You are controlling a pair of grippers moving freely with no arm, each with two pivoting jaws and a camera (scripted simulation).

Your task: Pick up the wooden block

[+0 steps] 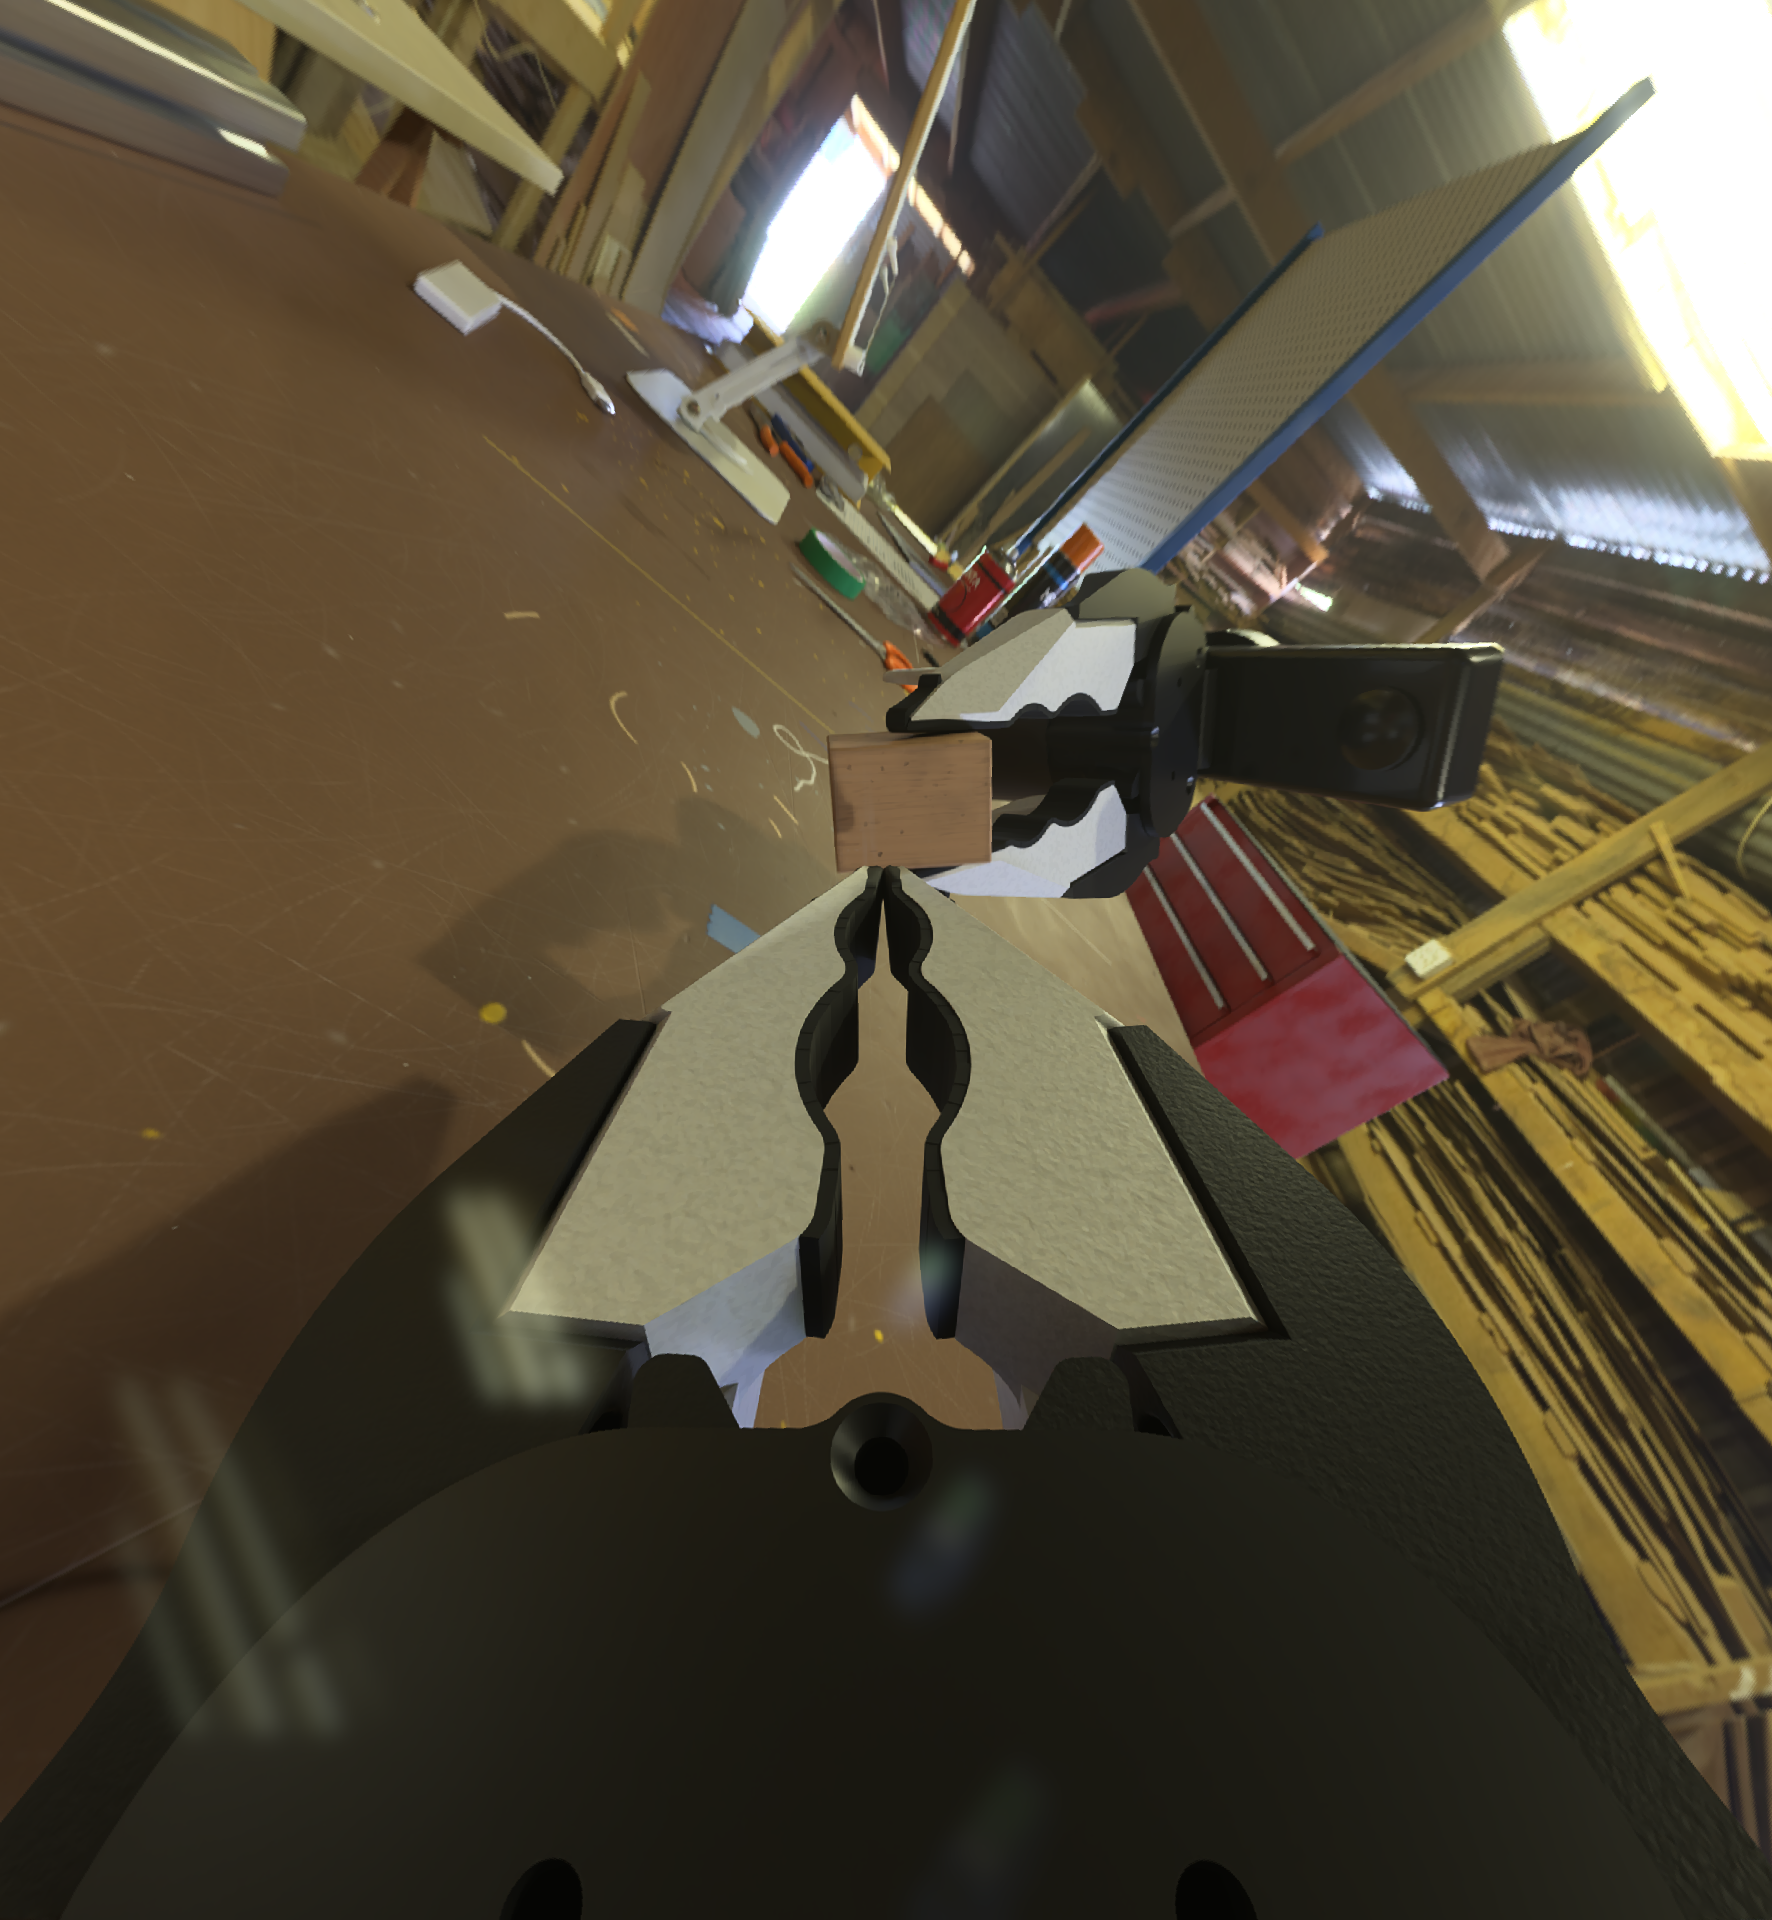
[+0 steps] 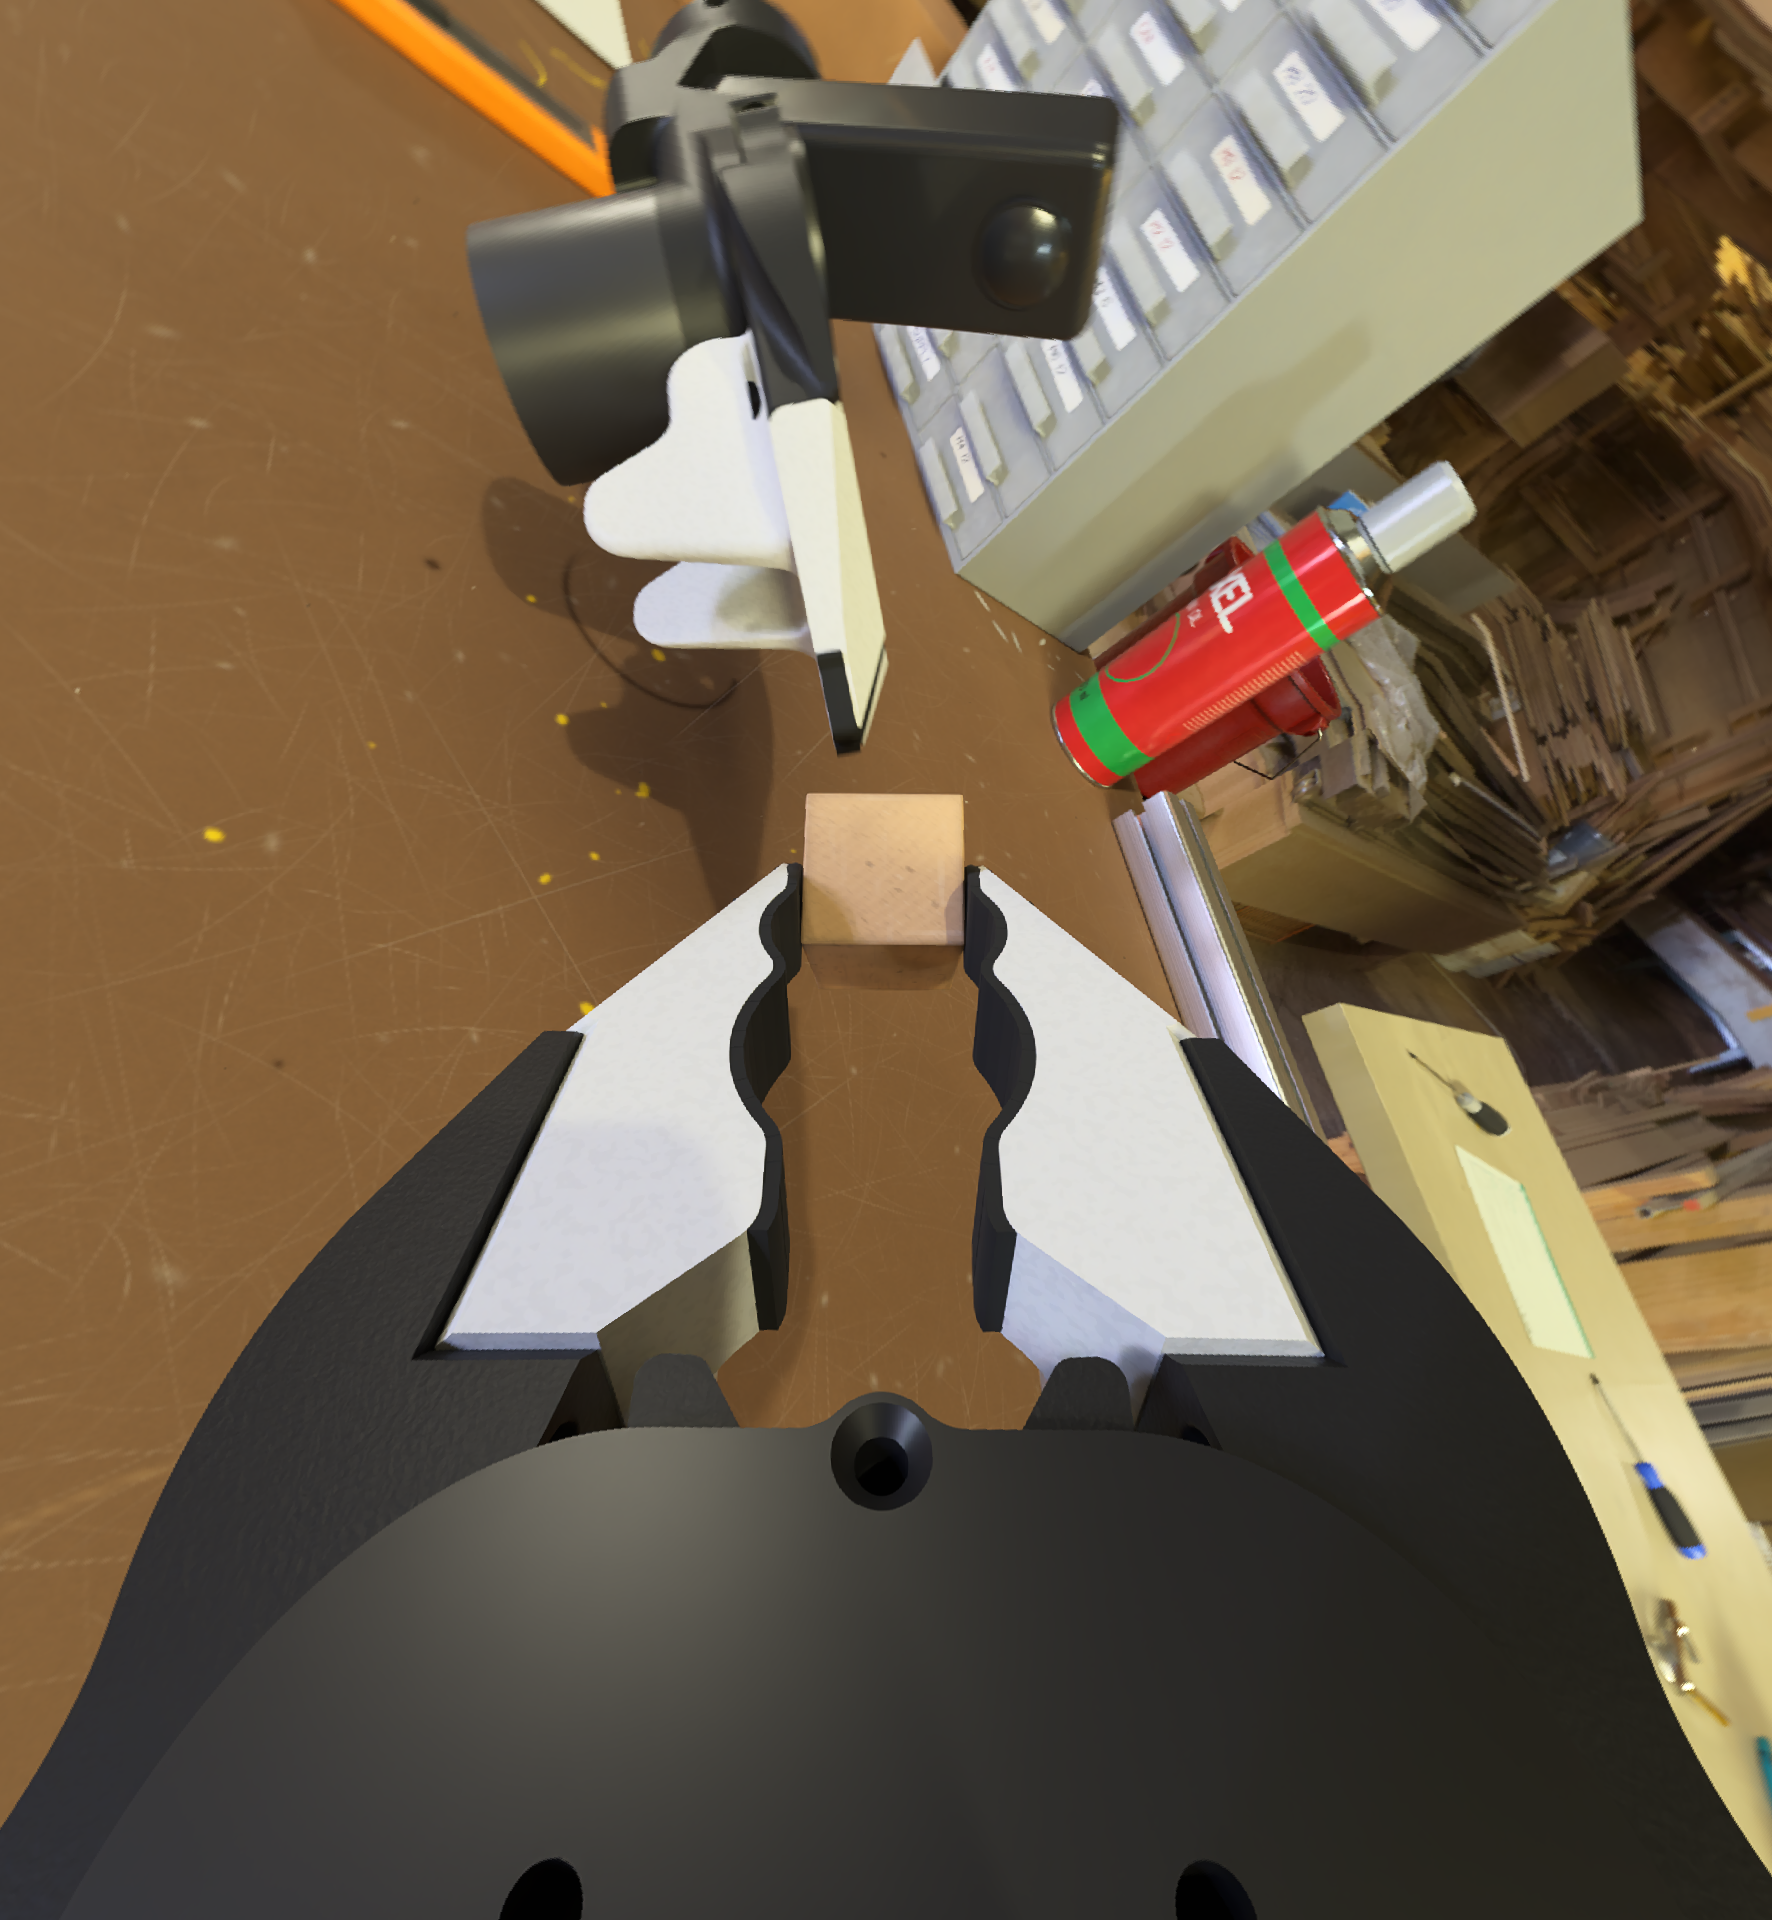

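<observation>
The wooden block [image 2: 883, 868] is a small light-brown cube. My right gripper [image 2: 882, 883] is shut on it, one black pad on each side, and holds it above the brown table [image 2: 238, 727]. In the left wrist view the block [image 1: 910, 800] hangs in the right gripper's fingers just beyond my left gripper [image 1: 884, 883], which is shut and empty, its tips just under the block. In the right wrist view the left gripper [image 2: 851, 717] shows edge-on, a little beyond the block.
A red spray can [image 2: 1225, 655] and a grey drawer cabinet [image 2: 1225, 260] stand near the table's right edge. A red toolbox [image 1: 1277, 987], a green tape roll [image 1: 830, 561], a white box [image 1: 456, 296] and a pegboard [image 1: 1277, 364] lie farther off.
</observation>
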